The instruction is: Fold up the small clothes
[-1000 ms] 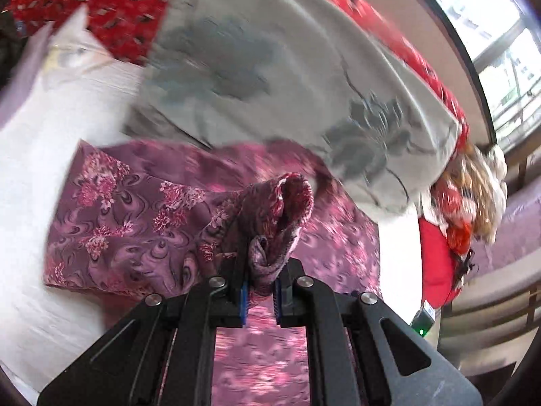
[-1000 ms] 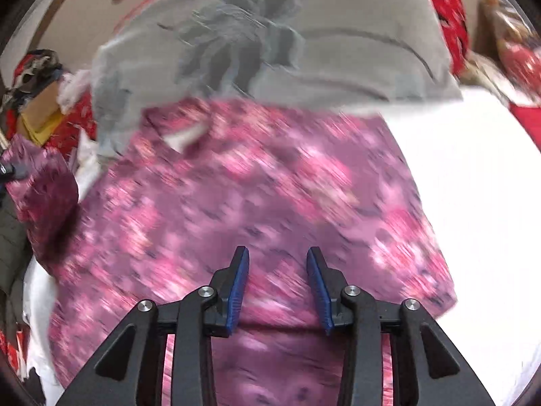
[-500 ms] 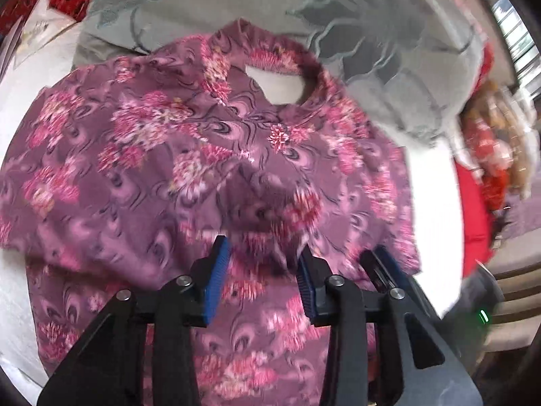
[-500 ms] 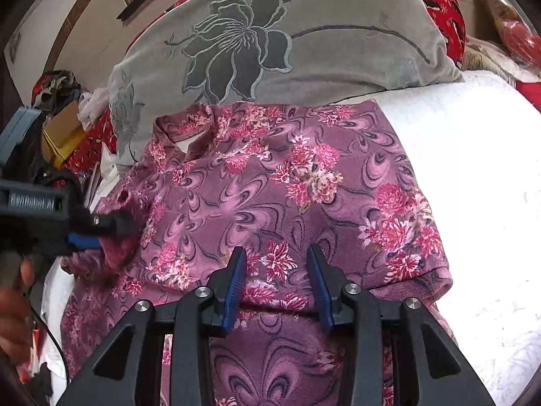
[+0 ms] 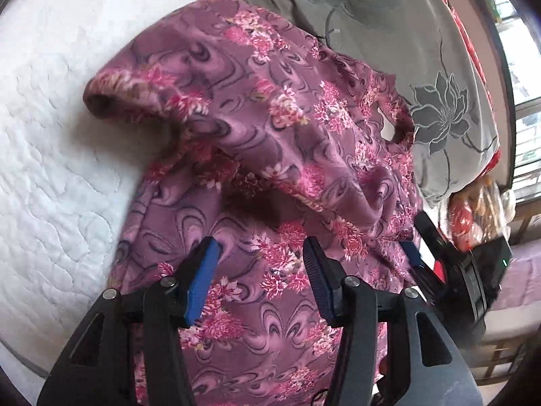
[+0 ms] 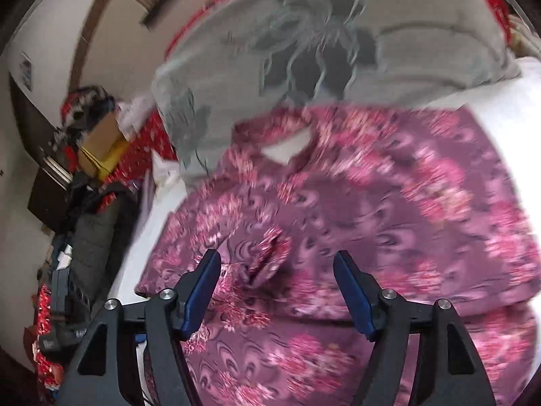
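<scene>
Both tongs, left tongs (image 5: 260, 270) and right tongs (image 6: 277, 287), opening empty above the purple floral top (image 5: 270, 142); its sleeve (image 5: 135, 94), bunched at ten o'clock, could unfold.

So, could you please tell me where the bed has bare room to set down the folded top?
The white quilt lies bare left of the purple floral top in the left wrist view. Another bare strip borders the grey pillow. Clutter crowds the bedside.
</scene>
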